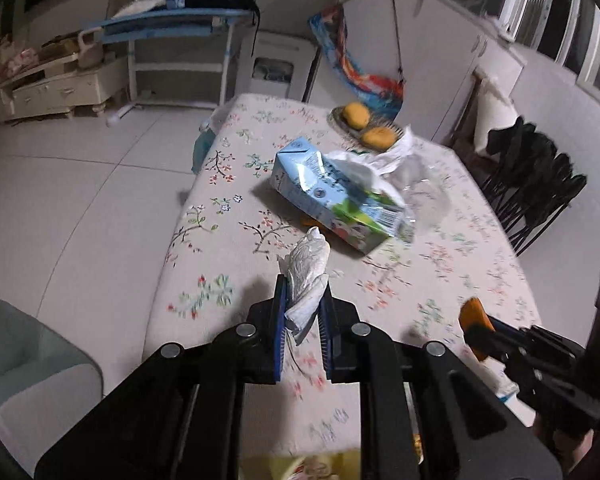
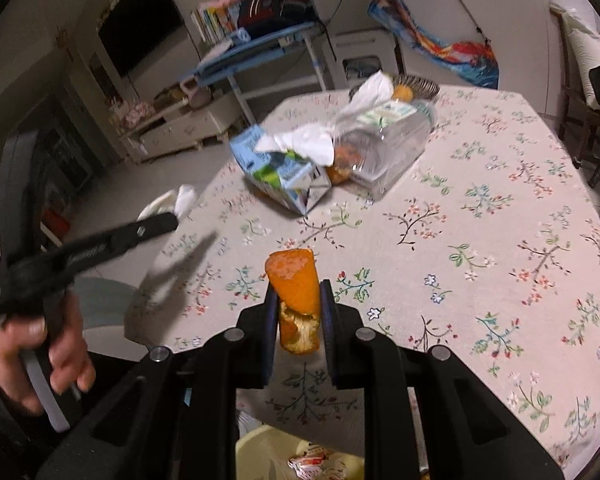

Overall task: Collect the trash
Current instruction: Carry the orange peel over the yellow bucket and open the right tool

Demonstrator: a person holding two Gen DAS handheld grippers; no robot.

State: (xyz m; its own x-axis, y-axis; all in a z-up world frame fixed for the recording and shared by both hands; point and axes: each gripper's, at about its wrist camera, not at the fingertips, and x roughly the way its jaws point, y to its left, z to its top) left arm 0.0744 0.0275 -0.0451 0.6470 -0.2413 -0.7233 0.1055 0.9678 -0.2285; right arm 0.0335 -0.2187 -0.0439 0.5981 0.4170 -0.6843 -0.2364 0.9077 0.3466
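Floral-clothed counter lay beyond both fingers; the left gripper pinched a crumpled white tissue, the right gripper an orange peel piece, either liable to slip short of the pale yellow bin below.

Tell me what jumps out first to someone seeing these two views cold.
Each gripper is clamped on trash: the left gripper pinches a crumpled white tissue, the right gripper an orange peel. Behind them, mid-table on the floral tablecloth, lies a heap: a flattened blue milk carton, tissues and a clear plastic bottle.
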